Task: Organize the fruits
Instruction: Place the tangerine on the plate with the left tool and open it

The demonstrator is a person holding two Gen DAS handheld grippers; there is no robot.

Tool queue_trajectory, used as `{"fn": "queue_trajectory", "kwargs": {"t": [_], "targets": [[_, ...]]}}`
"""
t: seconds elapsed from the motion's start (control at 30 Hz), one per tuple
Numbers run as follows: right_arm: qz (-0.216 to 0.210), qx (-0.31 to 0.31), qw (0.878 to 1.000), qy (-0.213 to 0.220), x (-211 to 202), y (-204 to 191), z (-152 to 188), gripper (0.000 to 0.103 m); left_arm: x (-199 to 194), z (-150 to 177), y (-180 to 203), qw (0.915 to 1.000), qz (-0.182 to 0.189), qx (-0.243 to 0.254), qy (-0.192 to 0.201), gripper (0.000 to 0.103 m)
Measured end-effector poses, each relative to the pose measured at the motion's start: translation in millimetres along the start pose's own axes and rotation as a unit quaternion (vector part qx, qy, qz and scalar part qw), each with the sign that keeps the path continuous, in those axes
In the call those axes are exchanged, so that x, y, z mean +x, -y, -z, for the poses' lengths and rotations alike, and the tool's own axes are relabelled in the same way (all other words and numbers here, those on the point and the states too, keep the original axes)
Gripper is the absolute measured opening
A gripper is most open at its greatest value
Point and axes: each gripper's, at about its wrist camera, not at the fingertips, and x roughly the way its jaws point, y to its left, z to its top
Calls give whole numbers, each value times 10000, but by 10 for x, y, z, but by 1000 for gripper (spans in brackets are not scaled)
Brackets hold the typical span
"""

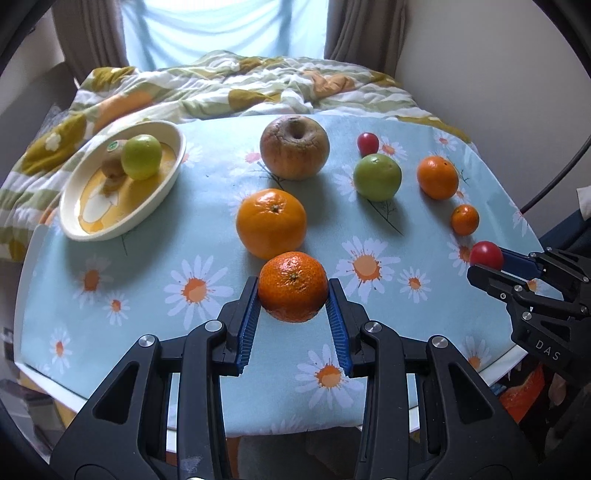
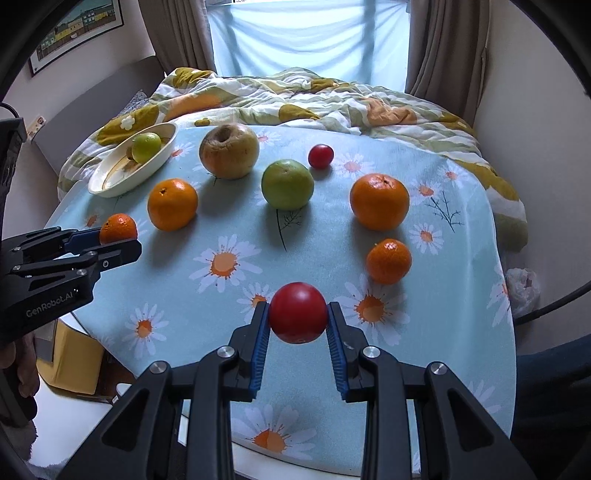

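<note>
My left gripper [image 1: 292, 295] is shut on a small mandarin [image 1: 292, 286] just above the near table edge; it also shows in the right wrist view [image 2: 118, 229]. My right gripper [image 2: 298, 321] is shut on a red tomato [image 2: 298, 312], which also shows in the left wrist view [image 1: 486, 254]. A cream oval dish [image 1: 74, 218] at the far left holds a green fruit [image 1: 142, 156] and a kiwi [image 1: 112, 166]. On the daisy cloth lie a large orange [image 1: 271, 222], a wrinkled brown apple [image 1: 294, 147], a green fruit [image 1: 377, 177], a small tomato [image 1: 368, 143], an orange [image 1: 437, 177] and a small mandarin [image 1: 464, 219].
The table [image 1: 229, 354] carries a light blue daisy cloth. A rumpled quilt [image 1: 240, 88] lies on the bed behind it, under a curtained window [image 1: 221, 29]. A yellow box [image 2: 74, 362] stands below the table's left edge. A white bag [image 2: 522, 288] lies at the right.
</note>
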Motion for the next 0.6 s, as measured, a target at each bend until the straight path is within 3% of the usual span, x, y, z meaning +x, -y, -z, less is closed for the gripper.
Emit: {"fn": "queue_trajectory", "kwargs": {"t": [0.23,0.6], "targets": [[-111,-151,9997,173,-132,-223,-300,28,-265,-149,-256,9998,-45,-59,202,42],[-362,-430,9979,321,-48,-815,-876,28,-459,-484,-969,9984,-225,-266,435,42]]}}
